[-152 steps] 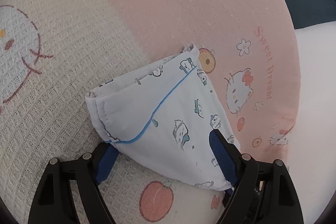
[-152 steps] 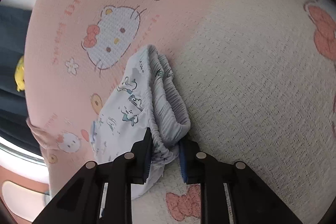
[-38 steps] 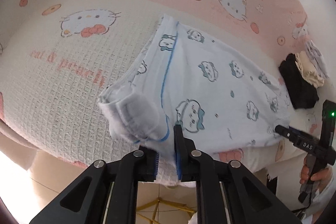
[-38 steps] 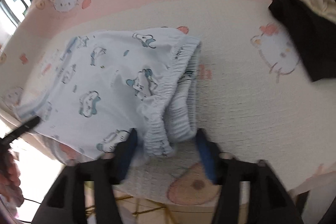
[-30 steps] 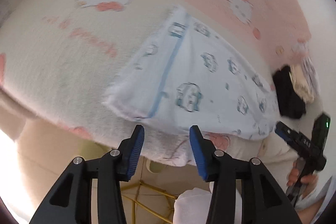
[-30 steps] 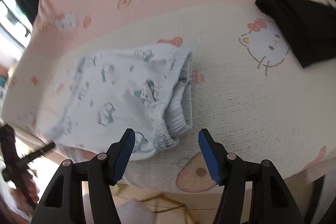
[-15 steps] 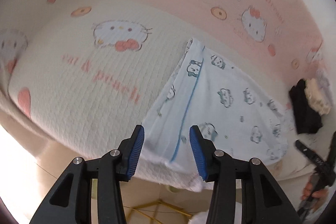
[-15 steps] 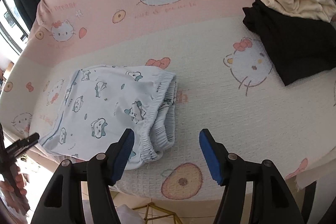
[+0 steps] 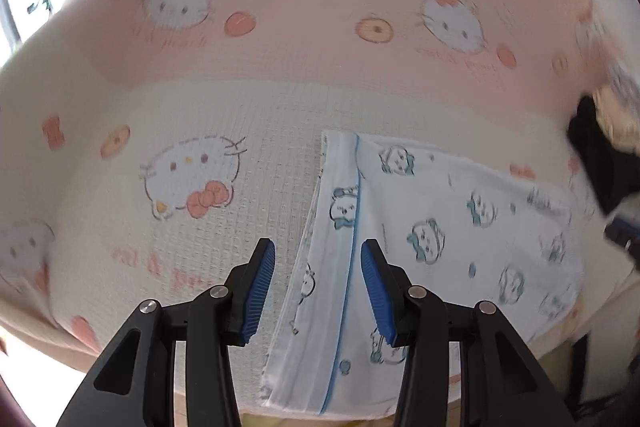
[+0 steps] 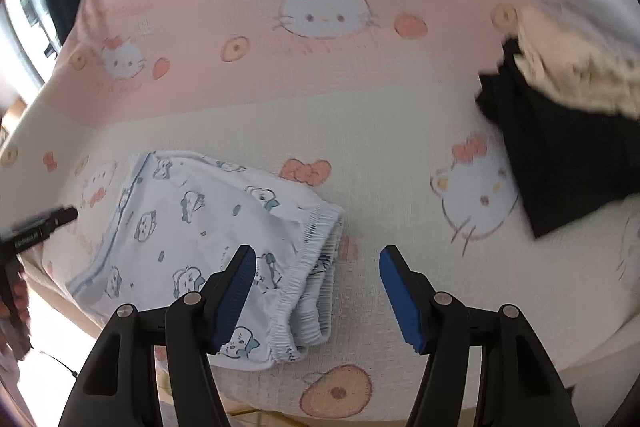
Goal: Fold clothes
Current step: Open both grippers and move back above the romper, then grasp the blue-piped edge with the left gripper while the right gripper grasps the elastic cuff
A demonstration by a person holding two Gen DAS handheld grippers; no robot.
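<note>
Shorts [image 10: 208, 227] of pale blue cotton, printed with small cartoon faces and edged with a blue piping line, lie flat near the front edge of the blanket [image 10: 360, 123]. In my right view their gathered elastic waistband [image 10: 316, 267] faces my right gripper [image 10: 318, 285], and the leg hems point away to the left side of the frame. My right gripper hangs above that waistband with its blue pads wide apart; nothing is between them and they touch no cloth. My left gripper [image 9: 318, 283] hovers over the hem end of the shorts [image 9: 420, 247], about half open, with the piping line [image 9: 352, 247] showing in the gap below. Its pads are clear of the fabric too, so neither tong has hold of anything.

The blanket is pink in its far half and cream in the near half, covered in cat faces, bows and round fruit prints. Off to the right of the shorts, well apart from them, sits a pile of clothes: a black garment [image 10: 568, 155] with a beige garment [image 10: 576, 75] on top of it. At the far left edge of my right view the dark tip of my other tool shows, blurred.
</note>
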